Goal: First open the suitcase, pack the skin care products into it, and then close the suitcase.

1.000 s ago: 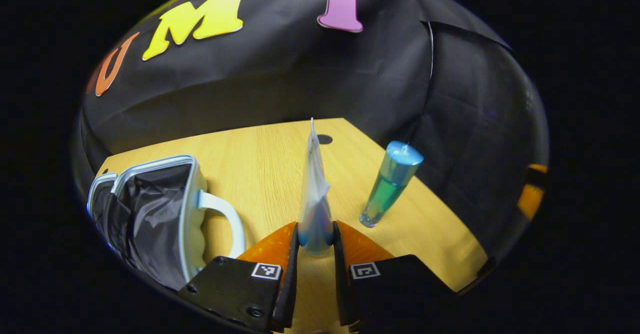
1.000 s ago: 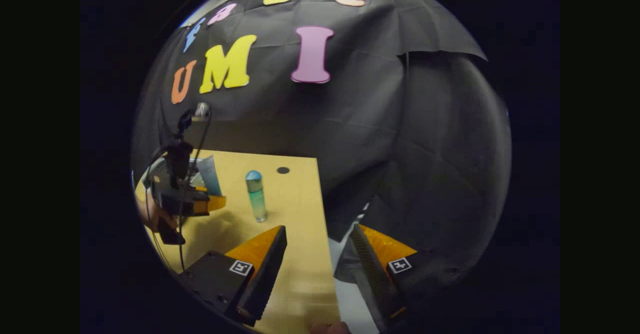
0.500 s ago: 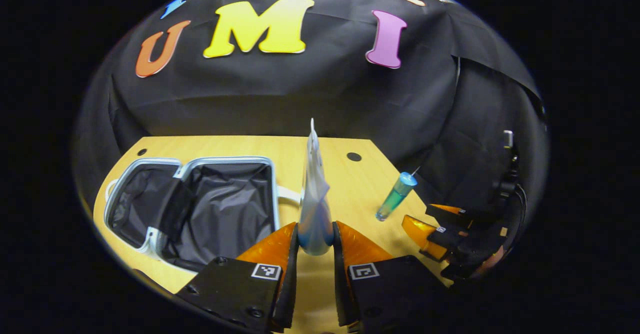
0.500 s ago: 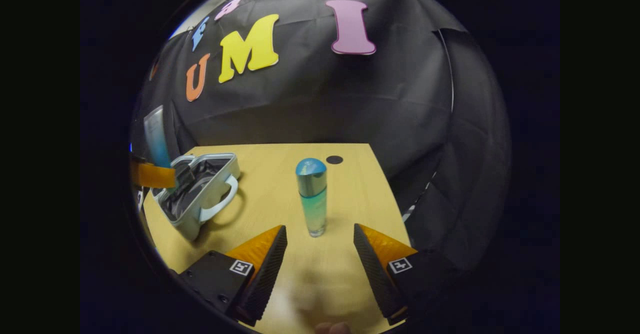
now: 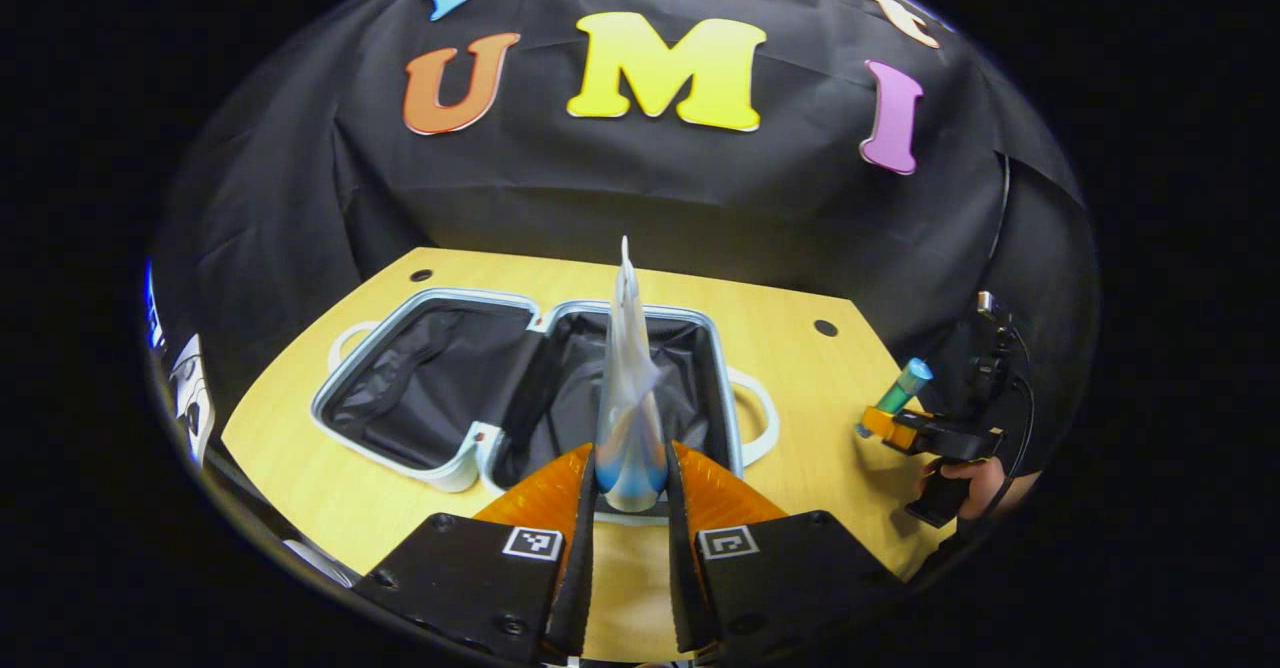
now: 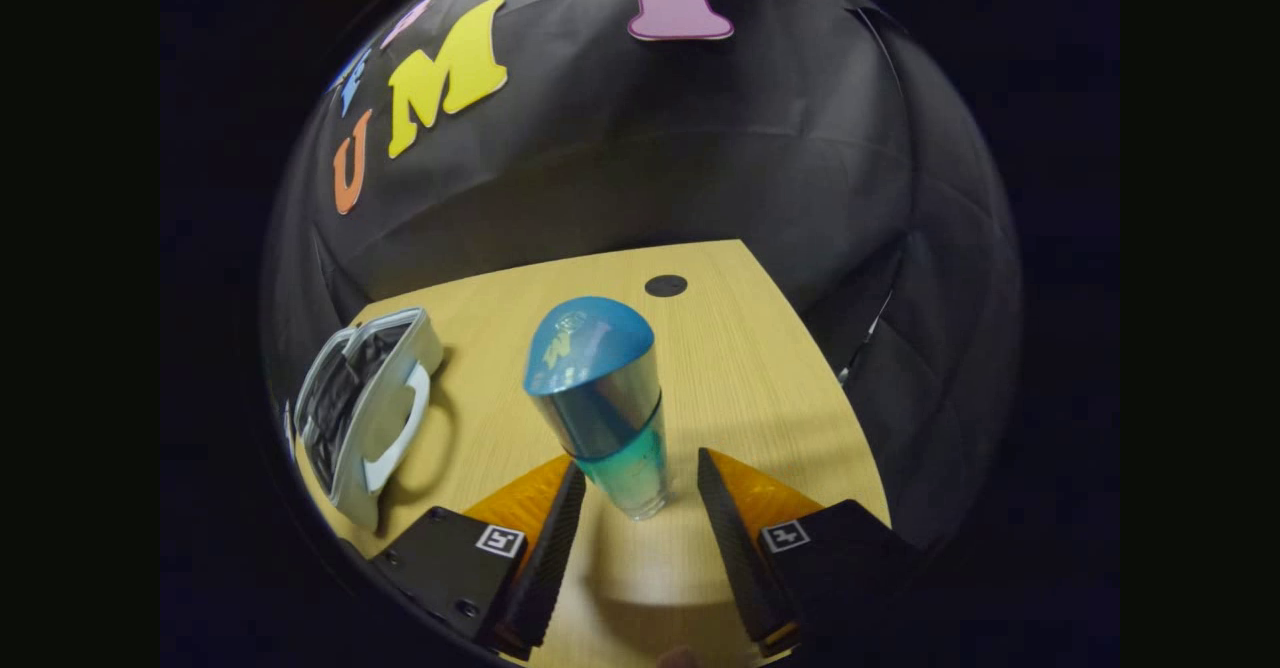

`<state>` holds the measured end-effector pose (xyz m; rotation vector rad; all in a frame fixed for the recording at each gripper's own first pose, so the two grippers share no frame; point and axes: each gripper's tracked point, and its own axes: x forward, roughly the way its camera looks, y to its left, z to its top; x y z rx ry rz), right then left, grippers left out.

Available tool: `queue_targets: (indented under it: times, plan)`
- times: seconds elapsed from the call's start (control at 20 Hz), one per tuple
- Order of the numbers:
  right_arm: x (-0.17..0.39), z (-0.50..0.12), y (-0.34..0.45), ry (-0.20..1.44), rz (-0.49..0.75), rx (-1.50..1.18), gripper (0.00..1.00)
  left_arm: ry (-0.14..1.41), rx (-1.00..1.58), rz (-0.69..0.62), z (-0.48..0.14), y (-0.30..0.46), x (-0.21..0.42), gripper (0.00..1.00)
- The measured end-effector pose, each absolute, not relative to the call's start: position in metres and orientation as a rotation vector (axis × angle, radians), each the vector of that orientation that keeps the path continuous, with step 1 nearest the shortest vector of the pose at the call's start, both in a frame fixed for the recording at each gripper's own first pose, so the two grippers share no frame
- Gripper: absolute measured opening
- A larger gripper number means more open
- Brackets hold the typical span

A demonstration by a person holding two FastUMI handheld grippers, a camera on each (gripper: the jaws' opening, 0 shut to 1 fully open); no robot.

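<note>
A white tube with a blue end [image 5: 628, 378] stands upright between the fingers of my left gripper [image 5: 630, 453], which is shut on it. Just beyond lies the open suitcase [image 5: 455, 470], pale-rimmed with black lining, both halves flat on the wooden table [image 5: 800, 368]. The tube is in front of the right half. In the right gripper view a blue-capped bottle of green liquid [image 6: 600, 398] stands on the table between the fingers of my right gripper [image 6: 635, 463]. That gripper is open, with a gap on the bottle's right side. The left gripper view has the bottle [image 5: 900, 388] and right gripper [image 5: 880, 426] at the far right.
A hand [image 5: 975, 473] holds the right gripper near the table's right edge. The suitcase [image 6: 385, 398] sits left of the bottle, its white handle facing it. Small dark holes [image 6: 665, 285] mark the tabletop near the back. Black cloth walls close the back and right.
My left gripper has swung left with the tube, now facing the suitcase's middle. My right gripper has moved forward around the bottle, and its fingers have narrowed.
</note>
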<state>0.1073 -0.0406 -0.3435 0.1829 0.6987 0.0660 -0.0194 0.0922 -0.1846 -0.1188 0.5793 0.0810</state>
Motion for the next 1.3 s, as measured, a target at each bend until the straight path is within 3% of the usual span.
queue_targets:
  times: [0.05,0.15,0.25,0.3,0.4,0.65,1.0,1.3]
  plan:
    - [0.11,-0.345,-0.039,0.698,0.067,0.175,0.64,0.586,-0.132,0.101,-0.187,0.101,-0.024,0.35]
    - [0.112,-0.348,-0.034,0.702,0.075,0.15,0.52,0.593,-0.154,0.124,-0.187,0.114,-0.026,0.35]
    - [0.116,-0.349,-0.036,0.699,0.061,0.11,0.51,0.598,-0.153,0.127,-0.187,0.123,-0.025,0.35]
    - [0.118,-0.348,-0.036,0.703,0.058,0.103,0.41,0.604,-0.151,0.121,-0.188,0.126,-0.023,0.35]
    - [0.116,-0.348,-0.036,0.712,0.059,0.076,0.36,0.62,-0.152,0.091,-0.189,0.128,-0.019,0.35]
    - [0.098,-0.323,-0.032,0.743,0.099,0.09,0.31,0.778,-0.224,-0.158,-0.21,0.107,0.004,0.35]
    - [0.034,-0.246,-0.026,0.771,0.188,0.302,0.29,1.121,-0.329,-0.355,-0.266,0.112,0.046,0.35]
    - [-0.009,-0.222,-0.03,0.786,0.154,0.399,0.29,1.429,-0.264,-0.498,-0.317,0.099,0.053,0.36]
